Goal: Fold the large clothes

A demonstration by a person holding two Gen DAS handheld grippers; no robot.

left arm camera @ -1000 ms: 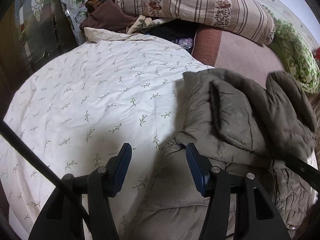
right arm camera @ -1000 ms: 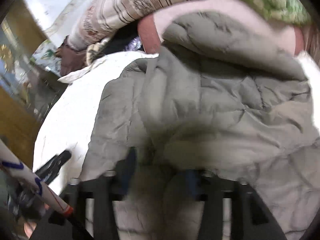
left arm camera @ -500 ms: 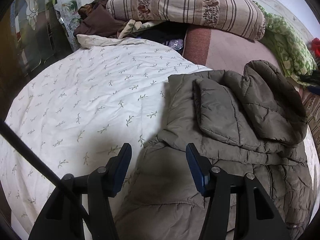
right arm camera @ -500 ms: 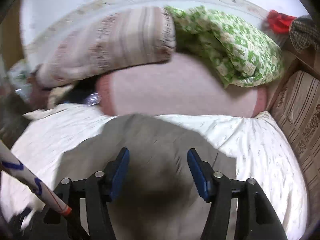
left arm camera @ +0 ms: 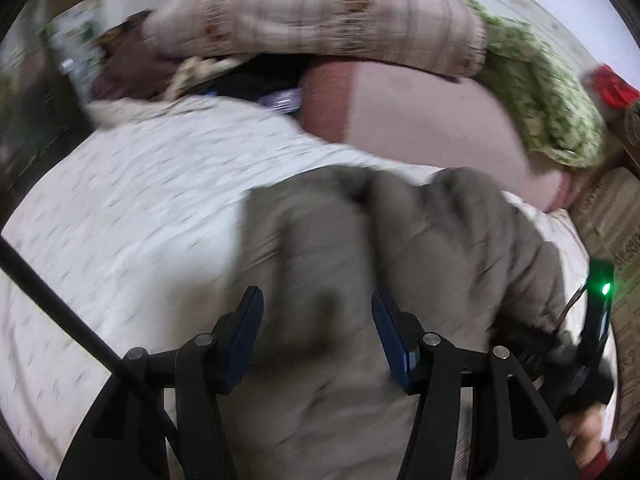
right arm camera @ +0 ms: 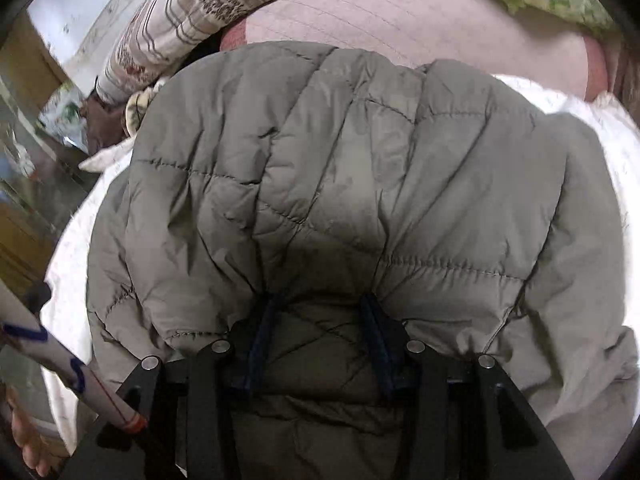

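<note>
— Where's the coat (right arm camera: 340,168)?
— On the bed (left arm camera: 120,208), near its head. Right claw (right arm camera: 318,336) has just been closing — fabric bunched between its jaws. Left claw (left arm camera: 318,336) hovers above it, jaws apart.

Right gripper (right arm camera: 316,336) fingers closing around quilted jacket (right arm camera: 340,184) fold.

Black gripper (left arm camera: 318,332), blue-padded jaws, seemingly silver screws.

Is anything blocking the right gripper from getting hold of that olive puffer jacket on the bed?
Nothing visible is in the way. The right gripper is already at the olive puffer jacket; its jaws have just been closing, with quilted fabric bunched between the blue pads. Whether they pinch it yet is unclear.
</note>
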